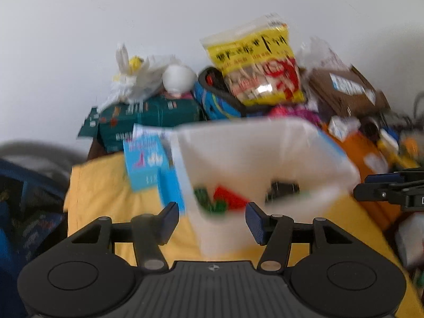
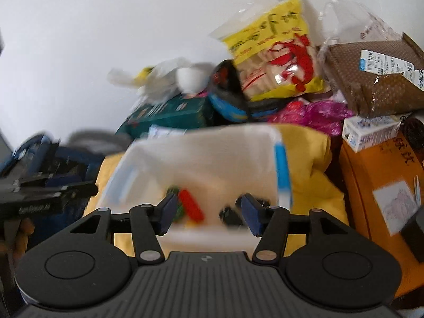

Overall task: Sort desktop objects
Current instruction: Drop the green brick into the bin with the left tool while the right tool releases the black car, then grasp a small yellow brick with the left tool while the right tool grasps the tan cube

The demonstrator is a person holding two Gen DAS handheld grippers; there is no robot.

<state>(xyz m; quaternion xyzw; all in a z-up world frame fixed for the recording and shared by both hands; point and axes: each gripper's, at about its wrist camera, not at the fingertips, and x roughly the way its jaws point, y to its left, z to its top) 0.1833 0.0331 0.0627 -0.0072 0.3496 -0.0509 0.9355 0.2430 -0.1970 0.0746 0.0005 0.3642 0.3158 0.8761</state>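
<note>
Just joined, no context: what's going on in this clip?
A person holds two claws over a translucent white bin on a yellow cloth. The left claw and the right claw are both open and hold nothing. The bin already holds a red piece, something green and a black item. Clutter sits behind it, including a yellow snack bag.

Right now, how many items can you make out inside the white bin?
3, though blur may hide more: a green piece at the left, a red piece touching it, and a black item apart on the right of the white bin.
</note>
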